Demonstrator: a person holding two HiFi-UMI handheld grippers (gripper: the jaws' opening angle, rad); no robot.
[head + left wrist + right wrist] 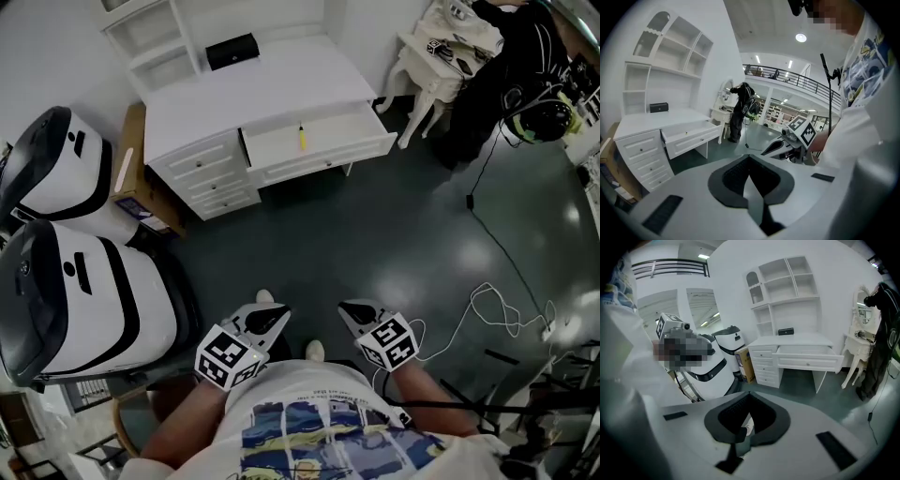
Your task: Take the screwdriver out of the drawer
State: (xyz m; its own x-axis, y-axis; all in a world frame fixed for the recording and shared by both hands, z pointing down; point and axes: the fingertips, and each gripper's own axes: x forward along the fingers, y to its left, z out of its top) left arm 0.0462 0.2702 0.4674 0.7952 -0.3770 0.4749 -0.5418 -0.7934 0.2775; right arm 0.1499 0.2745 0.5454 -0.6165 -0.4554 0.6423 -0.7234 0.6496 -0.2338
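left gripper (267, 321), right gripper (361, 314): jaws pressed together, empty, idle before approach; screwdriver (302, 138) far ahead in open drawer (323, 159).

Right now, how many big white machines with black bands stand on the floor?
2 machines: one at the left edge beside the cardboard box, the other nearer the person. None seems hidden.

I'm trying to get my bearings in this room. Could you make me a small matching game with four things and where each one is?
Things:
1 screwdriver
2 black box
3 cardboard box
4 white cable

Places:
a on top of the desk
b looped on the floor, far from the desk
c in the open drawer
d against the desk's side

Pairs: 1-c, 2-a, 3-d, 4-b.
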